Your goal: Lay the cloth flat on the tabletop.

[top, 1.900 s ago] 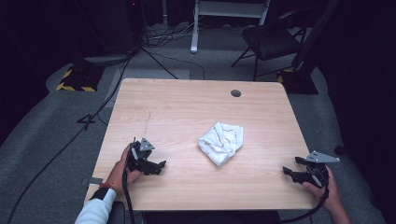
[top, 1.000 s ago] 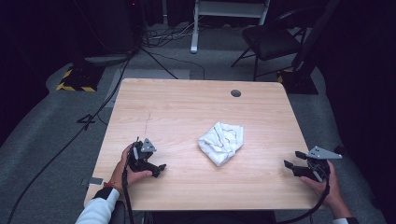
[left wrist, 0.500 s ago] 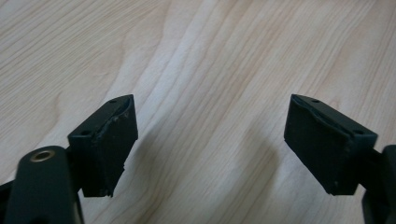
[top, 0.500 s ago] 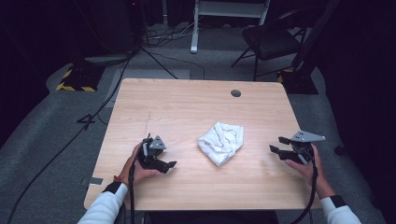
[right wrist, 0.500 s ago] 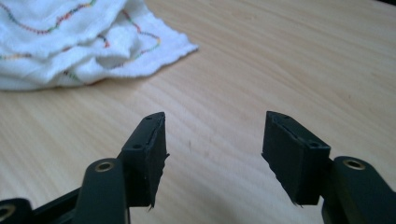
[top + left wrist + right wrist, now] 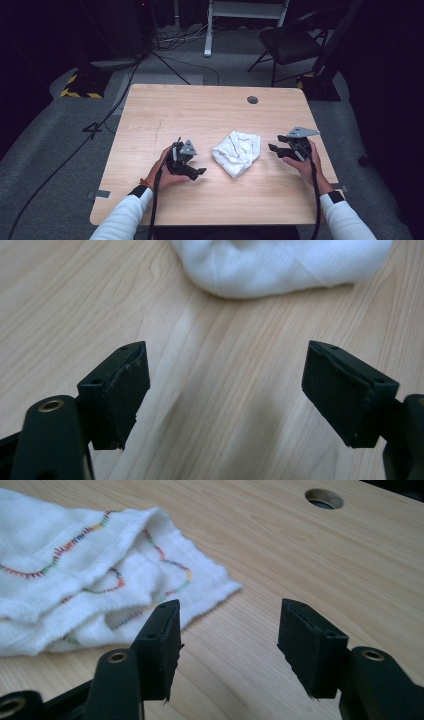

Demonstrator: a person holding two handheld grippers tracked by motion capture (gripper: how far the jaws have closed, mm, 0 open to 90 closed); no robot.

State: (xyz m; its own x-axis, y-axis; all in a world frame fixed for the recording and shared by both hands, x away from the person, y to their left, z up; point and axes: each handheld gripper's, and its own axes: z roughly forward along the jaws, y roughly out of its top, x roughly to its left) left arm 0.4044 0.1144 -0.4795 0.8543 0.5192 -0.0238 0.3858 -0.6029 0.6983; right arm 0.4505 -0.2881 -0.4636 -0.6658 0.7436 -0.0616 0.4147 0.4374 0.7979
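Observation:
A crumpled white cloth (image 6: 237, 152) with multicoloured stitching lies on the wooden table (image 6: 210, 115), a little right of centre. My left gripper (image 6: 197, 171) is just left of it, open, with bare wood between its jaws; its jaws have just been closing a little. In the left gripper view the cloth (image 6: 280, 262) lies ahead of the gripper (image 6: 225, 390). My right gripper (image 6: 272, 149) is close to the cloth's right edge, open and holding nothing; its jaws have just been closing. In the right gripper view the cloth (image 6: 85, 575) is to the left of the gripper (image 6: 227, 642).
A round cable hole (image 6: 252, 99) sits near the table's far edge, also seen in the right gripper view as the hole (image 6: 324, 498). Behind the table are a black chair (image 6: 290, 42), a white stand (image 6: 240, 15) and cables on the floor.
Both hands have moved inward toward the cloth: the left gripper to the right, the right gripper to the left. Both now sit close beside it.

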